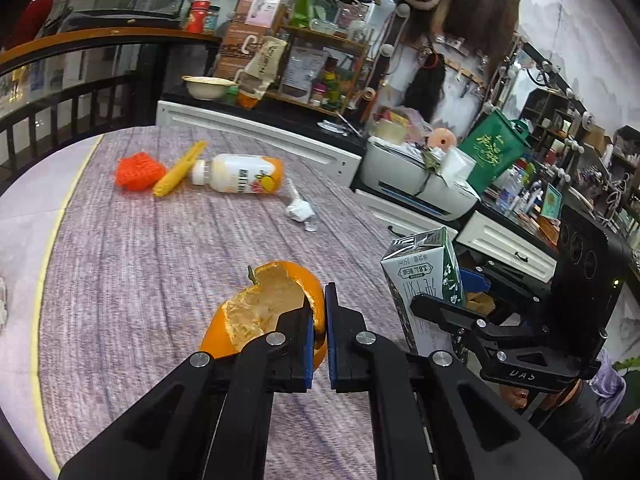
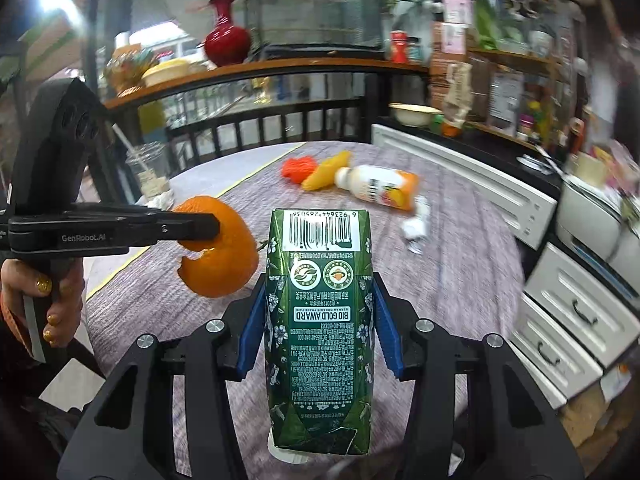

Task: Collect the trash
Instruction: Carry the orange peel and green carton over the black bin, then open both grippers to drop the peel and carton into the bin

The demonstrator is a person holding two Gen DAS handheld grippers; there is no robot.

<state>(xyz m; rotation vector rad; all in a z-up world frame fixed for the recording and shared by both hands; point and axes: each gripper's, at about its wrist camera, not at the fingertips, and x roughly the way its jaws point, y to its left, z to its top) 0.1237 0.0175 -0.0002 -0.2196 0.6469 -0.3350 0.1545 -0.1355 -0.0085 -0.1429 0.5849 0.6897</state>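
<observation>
My left gripper (image 1: 319, 312) is shut on the rim of an orange peel (image 1: 264, 304), held above the purple tablecloth (image 1: 140, 260). From the right wrist view the same orange peel (image 2: 224, 256) hangs from the left gripper (image 2: 218, 226) at the left. My right gripper (image 2: 320, 300) is shut on a green milk carton (image 2: 320, 320), its blue pads pressing both sides. That carton (image 1: 424, 280) shows at the right of the left wrist view. Farther off on the cloth lie a drink bottle (image 1: 238, 173), a yellow wrapper (image 1: 180, 170), an orange net (image 1: 138, 170) and crumpled white paper (image 1: 299, 210).
White drawers (image 2: 576, 308) and a cluttered counter with a printer (image 1: 412, 178) run along the table's right side. A dark railing (image 2: 280, 120) lies behind the table. A plastic cup (image 2: 148, 172) stands at the far left edge. A hand (image 2: 56, 304) grips the left tool.
</observation>
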